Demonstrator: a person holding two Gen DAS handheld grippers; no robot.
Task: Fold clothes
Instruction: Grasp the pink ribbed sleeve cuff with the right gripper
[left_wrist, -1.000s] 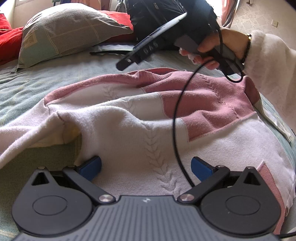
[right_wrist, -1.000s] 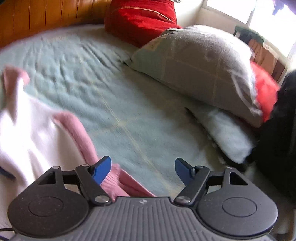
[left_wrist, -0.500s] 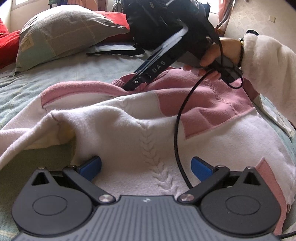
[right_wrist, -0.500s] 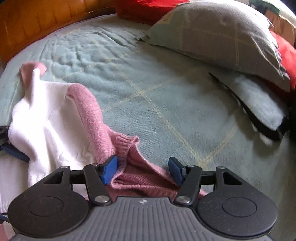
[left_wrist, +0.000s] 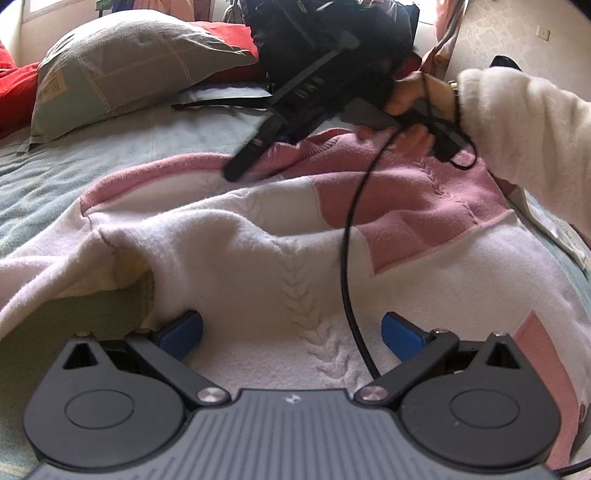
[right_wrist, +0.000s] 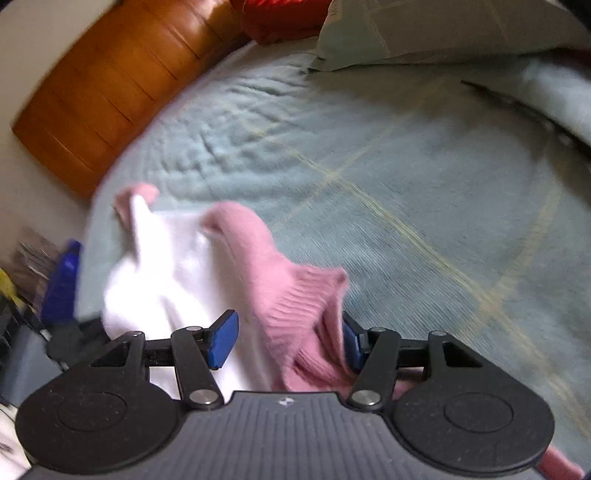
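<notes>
While the pink and white sweater (left_wrist: 295, 243) lies spread mid-frame on the bed (right_wrist: 369, 155), the right gripper (right_wrist: 288, 339) brackets its collar, unclosed; it may slip. The left gripper (left_wrist: 291, 330) rests wide apart.

Both views were lit by soft daylight, bright enough to show colours clearly. In the left wrist view, the light came from windows at the far top edge, where the panes were blown out to white glare. The pillow (left_wrist: 122, 70) and the white and pink sweater (left_wrist: 295, 258) were sharp, with a gentle shadow under the sweater's raised fold. The person's hand (left_wrist: 410, 107) was slightly smeared. The right wrist view was much softer: motion blur streaked the bedspread (right_wrist: 388, 155) and the orange headboard (right_wrist: 110, 85), and the sweater's edges looked smudged. Fisheye distortion bent straight lines strongly near the rims, and the corners fell to black.
</notes>
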